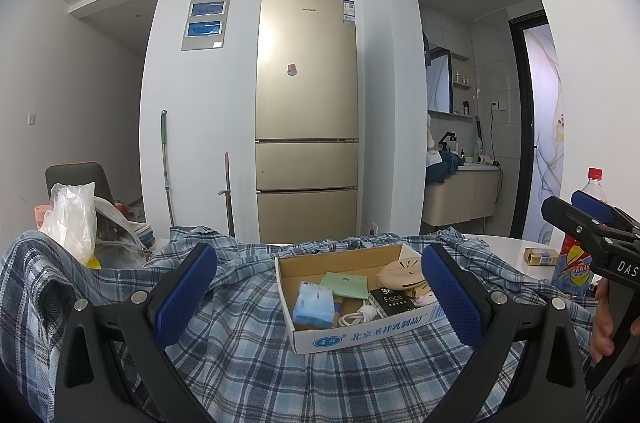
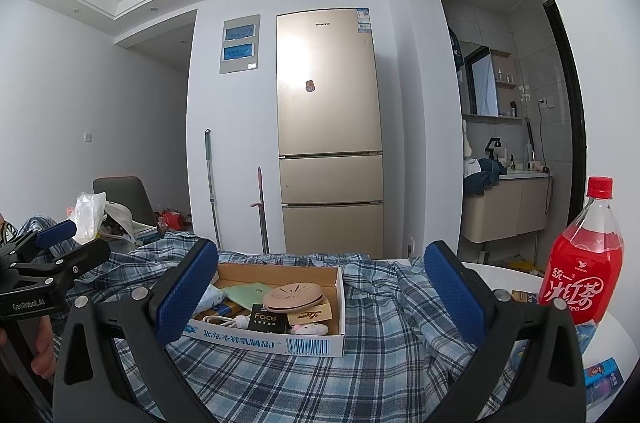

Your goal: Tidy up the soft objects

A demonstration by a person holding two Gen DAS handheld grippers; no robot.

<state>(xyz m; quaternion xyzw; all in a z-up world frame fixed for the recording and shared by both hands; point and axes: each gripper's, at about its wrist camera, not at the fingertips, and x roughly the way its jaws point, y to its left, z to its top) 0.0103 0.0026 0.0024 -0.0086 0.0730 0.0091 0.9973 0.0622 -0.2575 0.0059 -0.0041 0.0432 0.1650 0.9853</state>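
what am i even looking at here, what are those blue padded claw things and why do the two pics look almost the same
Those claws are handheld two-finger grippers, one in each of a person's hands, each carrying a fisheye camera that looks out along its own fingers. That is why the two pictures nearly match: one is taken from the left gripper, the other from the right gripper. Each gripper also shows at the edge of the other's picture. Both are open and hold nothing.

In front of them a blue plaid cloth is spread over a white table. On the cloth sits a shallow cardboard box of small items. A red drink bottle stands on the table to the right.
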